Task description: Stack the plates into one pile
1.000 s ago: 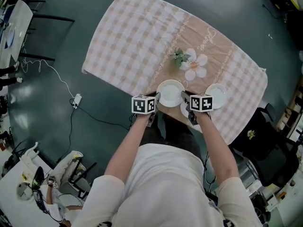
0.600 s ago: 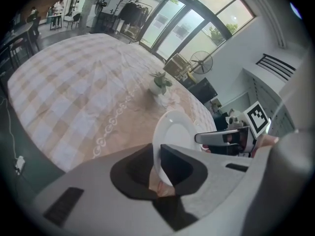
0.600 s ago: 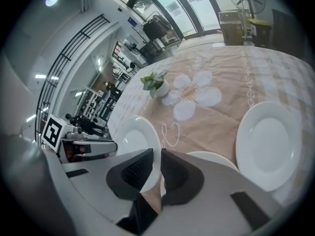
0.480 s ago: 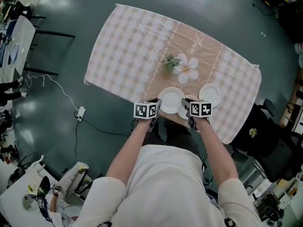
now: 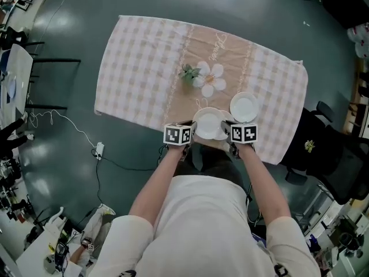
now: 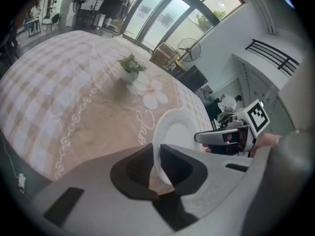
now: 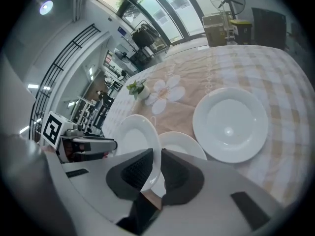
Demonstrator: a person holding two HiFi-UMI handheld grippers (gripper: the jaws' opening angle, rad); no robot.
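**One plate gripped from both sides at the near edge of the table**

Pink-and-cream checked cloth [image 5: 138,68] covers the table, dark green floor all round it, and a small potted plant [image 5: 188,73] stands near the middle.

From the left, the left gripper [image 6: 157,167] meets the held plate [image 5: 209,122] at about 8 o'clock of its rim. Its dark jaws are closed on that rim, one pad on each face. The white disc rises edge-on out of the gap toward 12 o'clock.

A second plate [image 7: 184,144] lies flat on the cloth, just at 4 o'clock of the held plate. From above, the held plate overlaps it. I cannot tell whether the two touch.

The right gripper [image 7: 156,170] clamps the opposite rim, at about 4 o'clock. Its jaws are drawn together on the thin edge, and the plate tilts up and away to 11 o'clock of them.

A third plate [image 7: 230,123] sits flat and alone at 1 o'clock of the held plate, near it but apart. The plant is at 11 o'clock, farther off.
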